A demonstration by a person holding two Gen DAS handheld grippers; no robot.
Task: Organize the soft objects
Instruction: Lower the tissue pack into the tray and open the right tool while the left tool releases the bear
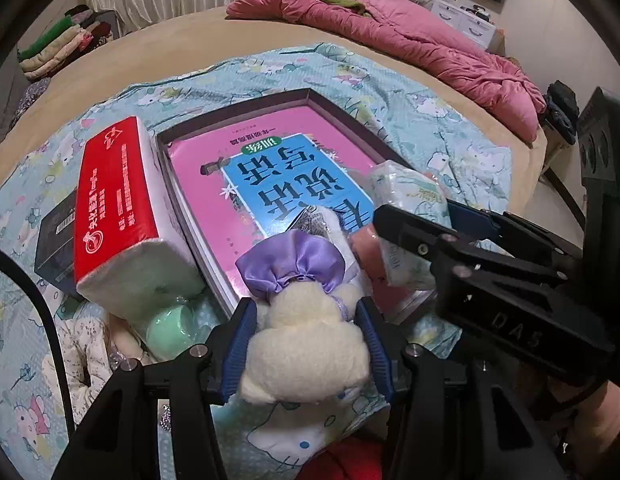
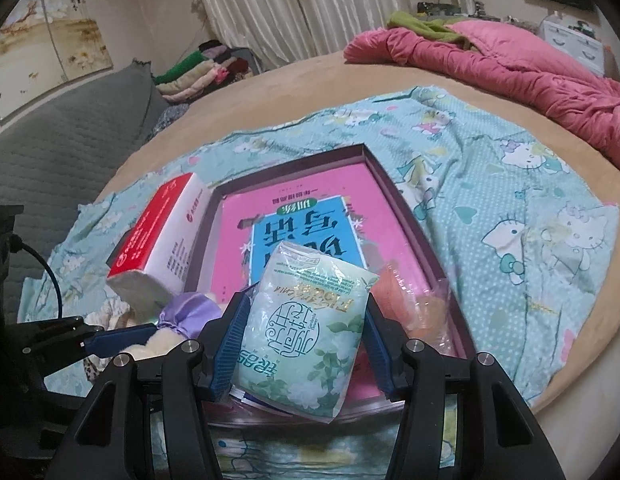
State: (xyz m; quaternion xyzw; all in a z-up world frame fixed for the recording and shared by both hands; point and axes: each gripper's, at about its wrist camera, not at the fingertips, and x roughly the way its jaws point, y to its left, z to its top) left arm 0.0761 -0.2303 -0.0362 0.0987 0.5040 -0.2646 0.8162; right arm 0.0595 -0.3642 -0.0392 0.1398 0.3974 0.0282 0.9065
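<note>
My left gripper [image 1: 306,320] is shut on a cream plush toy [image 1: 306,344] with a purple satin bonnet [image 1: 292,262], held over the near edge of a shallow dark box [image 1: 350,116]. A pink and blue book [image 1: 270,168] lies in that box. My right gripper [image 2: 304,320] is shut on a pale green floral tissue pack [image 2: 306,328], over the box's near right part. From the left wrist view the right gripper [image 1: 394,224] and its tissue pack [image 1: 410,192] show at the right. An orange soft thing in clear wrap [image 2: 414,300] lies in the box's near corner.
A red and white tissue pack [image 1: 122,208] leans at the box's left side, over a black box [image 1: 56,240] and a green ball [image 1: 170,328]. All rest on a teal cartoon-print sheet [image 2: 510,200]. A pink quilt [image 2: 530,72] lies at the far right, folded clothes [image 2: 198,72] far left.
</note>
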